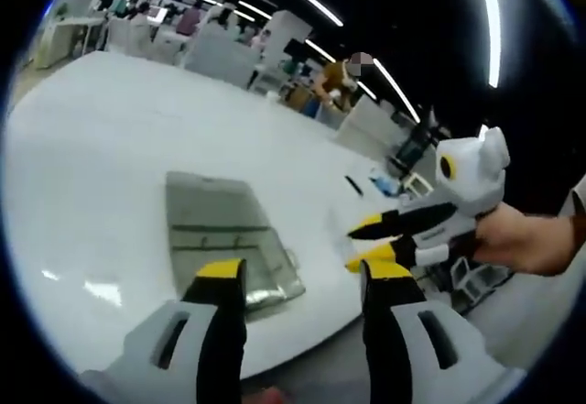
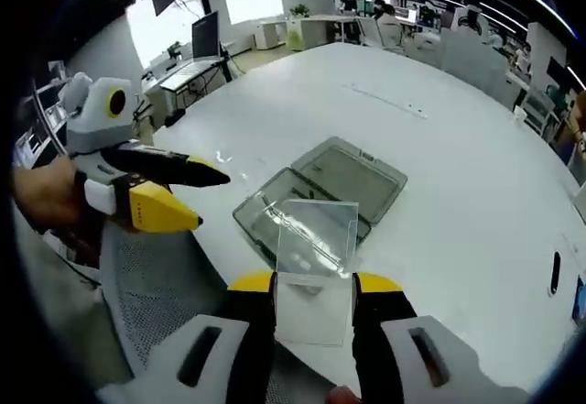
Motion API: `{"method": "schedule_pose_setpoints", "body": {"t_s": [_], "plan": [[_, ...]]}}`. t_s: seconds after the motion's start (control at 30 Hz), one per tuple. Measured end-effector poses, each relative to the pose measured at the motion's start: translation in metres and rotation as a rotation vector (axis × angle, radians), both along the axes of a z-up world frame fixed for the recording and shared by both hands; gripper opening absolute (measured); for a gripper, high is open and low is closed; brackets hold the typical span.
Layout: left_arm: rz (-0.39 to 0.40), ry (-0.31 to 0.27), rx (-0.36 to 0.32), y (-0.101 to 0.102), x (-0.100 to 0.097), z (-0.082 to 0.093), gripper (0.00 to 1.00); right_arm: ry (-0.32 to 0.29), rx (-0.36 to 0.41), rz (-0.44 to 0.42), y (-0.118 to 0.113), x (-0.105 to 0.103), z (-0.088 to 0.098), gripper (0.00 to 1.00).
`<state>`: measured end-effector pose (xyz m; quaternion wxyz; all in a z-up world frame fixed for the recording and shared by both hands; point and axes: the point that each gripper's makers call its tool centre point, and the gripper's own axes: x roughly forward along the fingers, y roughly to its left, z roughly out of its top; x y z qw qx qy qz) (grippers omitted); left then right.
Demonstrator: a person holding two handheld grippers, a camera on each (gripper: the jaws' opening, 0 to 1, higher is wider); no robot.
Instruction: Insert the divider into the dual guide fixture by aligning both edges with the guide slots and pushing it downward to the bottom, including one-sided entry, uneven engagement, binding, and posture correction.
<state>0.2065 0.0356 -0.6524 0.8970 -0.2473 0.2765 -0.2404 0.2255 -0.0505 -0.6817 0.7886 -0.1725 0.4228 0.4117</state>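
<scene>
In the right gripper view, the fixture (image 2: 320,193) lies on the surface (image 2: 458,147) at 12 o'clock from the divider (image 2: 314,271), with the left gripper (image 2: 206,198) at 9 o'clock.

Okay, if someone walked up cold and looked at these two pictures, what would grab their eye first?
Most striking is the clear, square plastic divider clamped upright between the yellow-tipped jaws of the right gripper, at the bottom of the right gripper view. Beyond it, an open transparent grey hinged case lies flat on the big white table. The left gripper hangs open and empty above the table's near edge, beside that case.
</scene>
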Motion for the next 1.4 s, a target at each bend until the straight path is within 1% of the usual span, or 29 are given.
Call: {"method": "schedule_pose_setpoints", "body": {"t_s": [0.03,0.13,0.3,0.37,0.47,0.57,0.8,0.9,1.07,1.4], "plan": [[0.01,0.012,-0.041,-0.003,0.001,0.001,0.43,-0.005,0.0,0.008,0.002,-0.001,0.001,0.27],[0.006,0.005,-0.033,-0.005,0.003,0.0,0.39,-0.006,0.012,0.012,0.006,-0.002,0.005,0.27],[0.0,0.0,-0.075,-0.014,0.004,0.004,0.34,-0.008,0.026,0.018,0.011,-0.004,0.009,0.27],[0.009,-0.009,-0.105,-0.016,0.006,0.008,0.32,-0.008,0.029,0.021,0.012,-0.005,0.009,0.27],[0.039,-0.006,-0.168,-0.017,0.009,0.012,0.29,0.001,0.04,0.016,0.014,-0.007,0.01,0.27],[0.03,-0.01,-0.149,-0.019,0.009,0.01,0.27,-0.001,0.047,0.016,0.015,-0.008,0.011,0.27],[0.022,-0.006,-0.151,-0.023,0.009,0.008,0.2,0.007,0.069,0.009,0.019,-0.008,0.015,0.27],[0.029,-0.007,-0.162,-0.023,0.01,0.009,0.16,0.009,0.076,0.009,0.02,-0.009,0.016,0.27],[0.036,-0.003,-0.179,-0.023,0.012,0.011,0.12,0.011,0.083,0.008,0.022,-0.009,0.018,0.27],[0.025,-0.006,-0.188,-0.027,0.012,0.014,0.07,0.013,0.09,0.008,0.023,-0.009,0.02,0.27]]}}
